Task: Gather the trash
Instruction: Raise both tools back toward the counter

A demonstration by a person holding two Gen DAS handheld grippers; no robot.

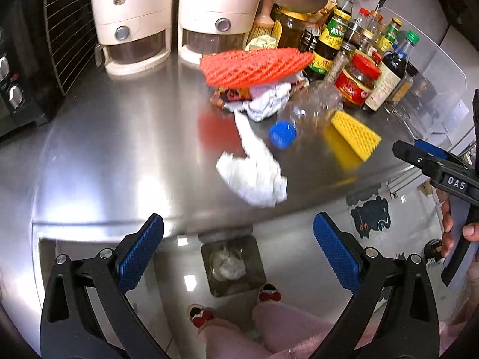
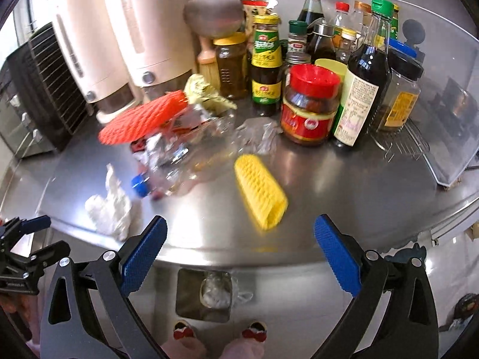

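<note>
**Trash scattered mid-counter, both grippers empty**

Both grippers hang off the front edge of the steel counter [image 1: 104, 137], jaws spread wide with nothing between them: the left gripper [image 1: 238, 251] faces the crumpled white tissue [image 1: 254, 173] lying near that edge, the right gripper [image 2: 241, 252] faces the yellow foam net sleeve [image 2: 260, 191], also near the front edge.

Between the two lies a crushed clear plastic bottle [image 1: 311, 107] on its side, its blue cap [image 1: 282, 134] pointing toward the front edge. Behind it, toward the middle of the counter, an orange foam net [image 1: 254, 65] rests on a heap of wrappers and white paper; both views are motion-blurred, so the items under it cannot be told apart.

Only the right wrist view shows a clear plastic wrapper [image 2: 257, 134] just in front of the red-lidded sauce jar [image 2: 311, 104], and a crumpled yellowish paper [image 2: 206, 92] behind the orange net. Only the left wrist view shows the other gripper clearly, at its right edge.

Along the back edge stand two cream dispensers [image 1: 131, 21] and a crowd of sauce bottles [image 2: 266, 59], close behind the trash. Below the front edge a lined bin [image 2: 206, 293] shows.
</note>
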